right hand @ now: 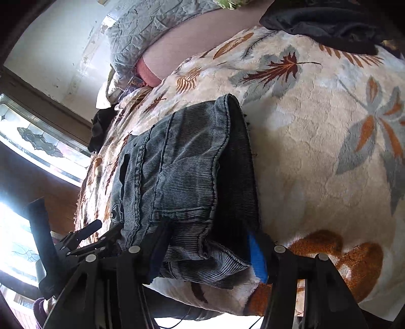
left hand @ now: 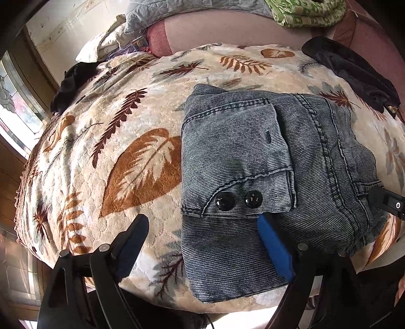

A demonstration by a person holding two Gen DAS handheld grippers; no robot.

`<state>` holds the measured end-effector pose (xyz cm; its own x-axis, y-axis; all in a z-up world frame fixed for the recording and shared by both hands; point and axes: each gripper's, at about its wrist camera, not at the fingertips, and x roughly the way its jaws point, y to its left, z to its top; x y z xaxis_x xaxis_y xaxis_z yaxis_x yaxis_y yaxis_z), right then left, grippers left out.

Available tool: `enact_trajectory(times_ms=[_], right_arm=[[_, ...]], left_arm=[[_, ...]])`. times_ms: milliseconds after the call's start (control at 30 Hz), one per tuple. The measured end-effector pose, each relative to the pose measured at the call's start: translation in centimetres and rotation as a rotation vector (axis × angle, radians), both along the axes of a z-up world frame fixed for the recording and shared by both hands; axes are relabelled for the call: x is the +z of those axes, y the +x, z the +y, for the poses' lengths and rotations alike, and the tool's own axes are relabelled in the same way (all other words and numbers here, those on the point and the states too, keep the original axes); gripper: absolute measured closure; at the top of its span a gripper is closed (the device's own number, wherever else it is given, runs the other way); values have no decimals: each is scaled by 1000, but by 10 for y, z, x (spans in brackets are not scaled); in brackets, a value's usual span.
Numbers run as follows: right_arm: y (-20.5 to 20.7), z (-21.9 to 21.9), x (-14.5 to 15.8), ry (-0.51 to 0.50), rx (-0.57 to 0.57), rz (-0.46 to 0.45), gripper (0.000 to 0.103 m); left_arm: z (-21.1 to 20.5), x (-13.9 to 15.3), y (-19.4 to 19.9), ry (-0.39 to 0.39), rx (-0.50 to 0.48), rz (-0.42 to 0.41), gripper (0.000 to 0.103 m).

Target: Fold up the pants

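The blue-grey denim pants (left hand: 273,162) lie folded into a compact stack on the leaf-print blanket (left hand: 114,141), with two black buttons (left hand: 224,201) facing up. My left gripper (left hand: 202,227) is open at the stack's near edge; its right finger (left hand: 276,250) is tucked under a fold and its left finger (left hand: 131,243) rests on the blanket. My right gripper (right hand: 207,243) is wide open around the stack's near right corner; the pants (right hand: 182,172) fill the gap between its fingers. The right gripper's tip also shows in the left wrist view (left hand: 389,205).
A black garment (left hand: 354,73) lies at the blanket's far right, another dark garment (left hand: 68,86) at the far left. Pillows, a grey quilt (left hand: 197,12) and a green cloth (left hand: 306,12) are at the back. A window (right hand: 38,141) is on the left.
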<state>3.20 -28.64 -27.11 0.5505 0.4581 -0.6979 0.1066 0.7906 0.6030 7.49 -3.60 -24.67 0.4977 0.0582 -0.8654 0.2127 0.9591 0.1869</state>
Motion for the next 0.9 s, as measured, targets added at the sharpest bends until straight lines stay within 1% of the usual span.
enact_trajectory(times_ms=[133,200,267,300,467,567,700,800,900], right_arm=[[-8,3,17,-22,12,-89,43],[-10,6,24,-21,22,-129,43],[-13,8,30,-30,20,-164,43],[-14,8,33,-32,19,-180,43],[-19,1,43,-7,-15,-240,43],[-19,-5,45,18,-34,-254,43],[-12,-2,42,30,-16,-233,43],[-6,8,38,22,19,-217,43],[-2,21,35,-3,68,-203,43]], left_arm=[[-4,8,-2,34,-41,9,15],[0,18,-3,7,-42,-4,15],[8,29,-2,-33,-16,-22,15],[12,33,1,-31,3,-25,15],[40,47,8,37,91,-87,15],[57,48,11,50,126,-100,15],[65,39,13,62,136,-79,15],[63,33,16,49,130,-62,15],[59,28,18,12,117,-33,15]])
